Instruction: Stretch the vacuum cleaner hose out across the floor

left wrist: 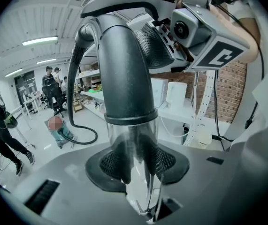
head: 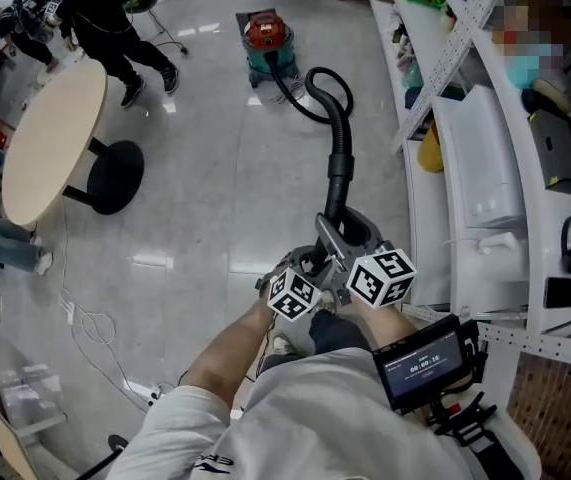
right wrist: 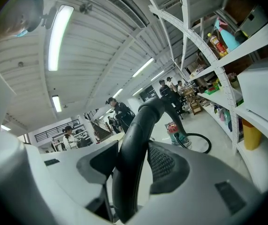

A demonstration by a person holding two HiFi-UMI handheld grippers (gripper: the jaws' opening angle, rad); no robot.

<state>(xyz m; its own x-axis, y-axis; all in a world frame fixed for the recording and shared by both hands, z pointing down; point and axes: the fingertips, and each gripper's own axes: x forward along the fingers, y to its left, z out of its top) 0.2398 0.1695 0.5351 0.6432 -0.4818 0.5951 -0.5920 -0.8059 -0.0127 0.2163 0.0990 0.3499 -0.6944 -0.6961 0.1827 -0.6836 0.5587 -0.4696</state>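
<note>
**Both grippers clamped on the near end, hose runs away from you**

So you've got the vacuum cleaner hose (head: pixel 339 143) by its near end, held up off the floor (head: pixel 215 198) right in front of you. Your left gripper (left wrist: pixel 136 162) has its jaws closed onto the clear tube section (left wrist: pixel 134 135), with the pads pressing on both sides. Your right gripper (right wrist: pixel 134 165) is clamped on the black curved grip (right wrist: pixel 136 139) just beside it, jaws fairly wide since that part's chunky.

The hose's long axis goes from the grippers away from you, leaning a bit left. The near end points at you, and the far end joins the red-topped canister vacuum (head: pixel 268 40) well down the room. It's not straight though: there's a hooked bend close to the canister. White shelving (head: pixel 445 88) runs along your right, and there's a round table (head: pixel 50 138) off to your left.
</note>
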